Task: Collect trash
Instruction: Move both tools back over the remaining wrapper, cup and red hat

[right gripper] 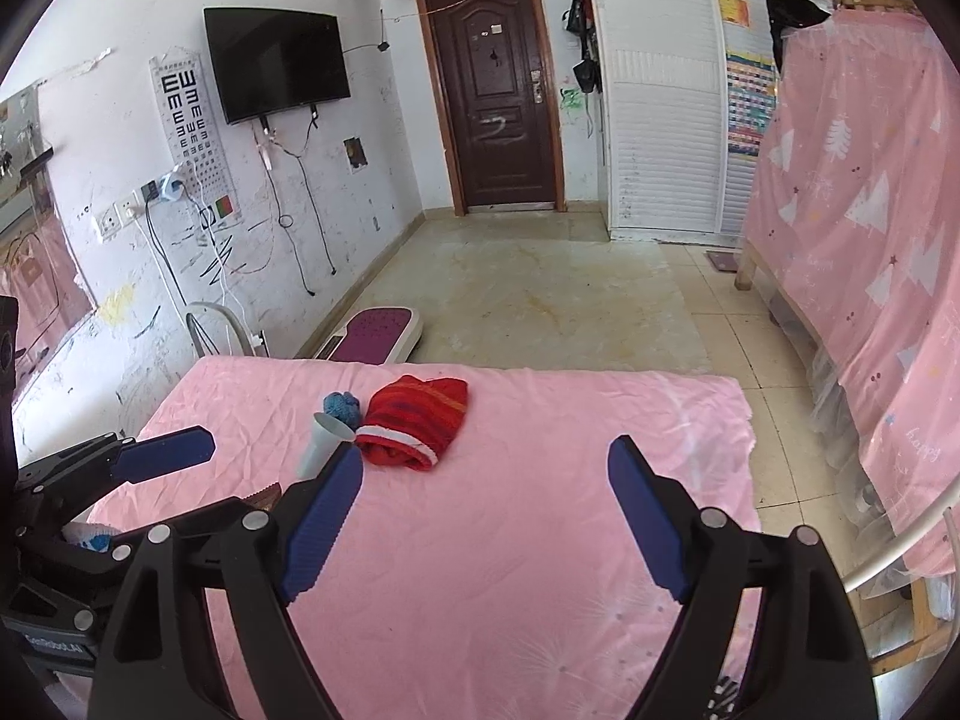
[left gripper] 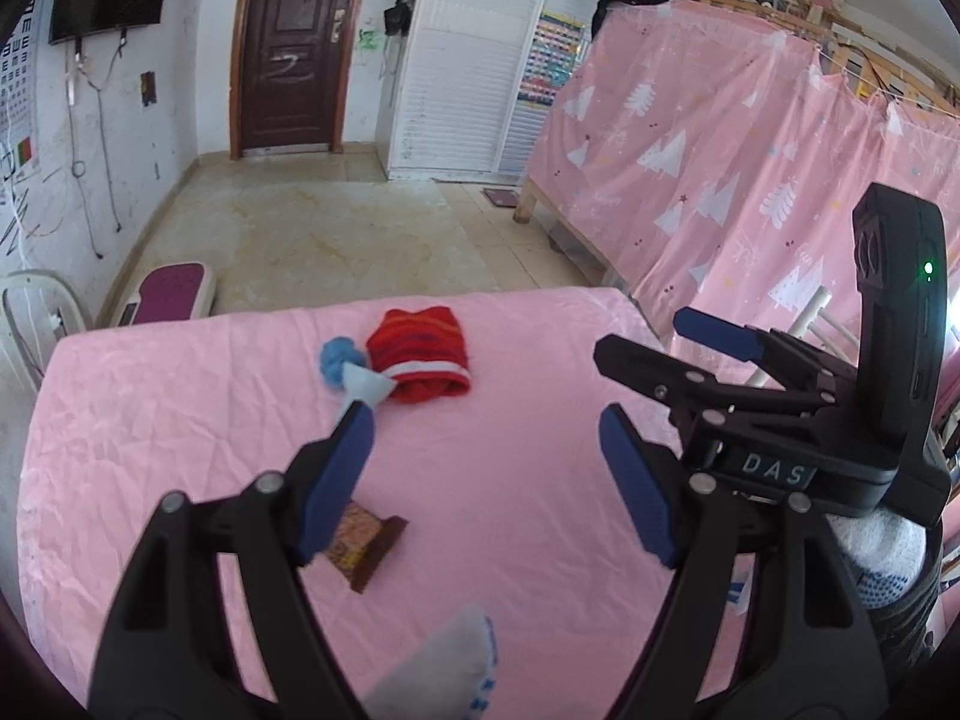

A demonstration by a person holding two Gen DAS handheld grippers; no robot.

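Note:
On the pink-covered table (left gripper: 480, 540) lie a brown snack wrapper (left gripper: 369, 546), a white paper cone cup (left gripper: 366, 387) on its side, a blue fuzzy ball (left gripper: 339, 360) and a red knitted hat (left gripper: 423, 363). My left gripper (left gripper: 486, 480) is open above the table, its left finger over the wrapper. My right gripper (right gripper: 486, 516) is open above the table (right gripper: 510, 570), near the cup (right gripper: 321, 441), ball (right gripper: 342, 408) and hat (right gripper: 414, 420). The right gripper shows in the left wrist view (left gripper: 666, 378), the left one in the right wrist view (right gripper: 168, 453). The wrapper's corner (right gripper: 267, 495) peeks out.
A pink curtain with white trees (left gripper: 750, 180) hangs along the right. A purple scale (right gripper: 372, 339) and a white chair (right gripper: 216, 330) stand on the floor past the table's far edge. A dark door (right gripper: 498, 102) and white louvred wardrobe (right gripper: 660, 120) are at the back.

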